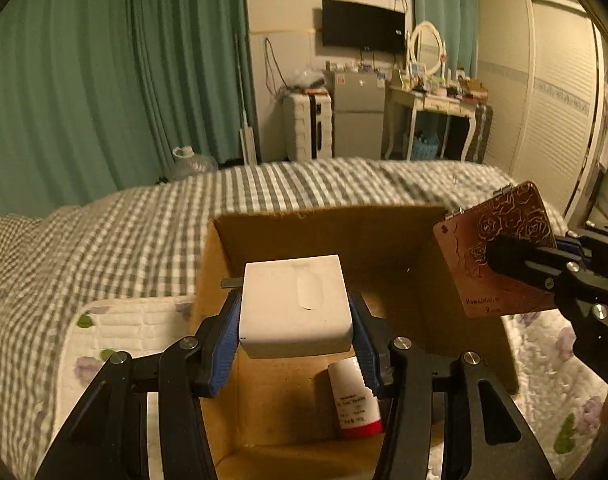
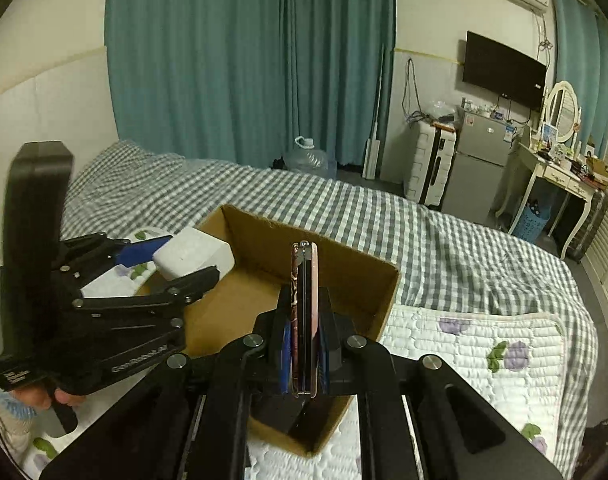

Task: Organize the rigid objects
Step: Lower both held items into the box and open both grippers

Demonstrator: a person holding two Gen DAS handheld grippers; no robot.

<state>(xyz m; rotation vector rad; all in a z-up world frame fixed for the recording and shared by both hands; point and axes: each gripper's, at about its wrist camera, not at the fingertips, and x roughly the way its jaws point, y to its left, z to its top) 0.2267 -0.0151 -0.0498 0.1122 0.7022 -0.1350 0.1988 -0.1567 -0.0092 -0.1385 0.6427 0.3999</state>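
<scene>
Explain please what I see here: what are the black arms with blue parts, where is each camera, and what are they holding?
These are hand-held tongs, one in each hand of a person; no robot. Each carries a camera looking along its fingers.

The left camera shows the left tongs shut on a white block, above an open cardboard box on the bed. A white tube with a red cap lies in the box.

The right camera shows the right tongs shut on a flat rose-patterned case, seen edge-on, also above the box.

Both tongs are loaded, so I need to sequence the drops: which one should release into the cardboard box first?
Left. The left tongs hold the white block above the cardboard box; the right tongs hold the rose-patterned case near its right wall.
</scene>
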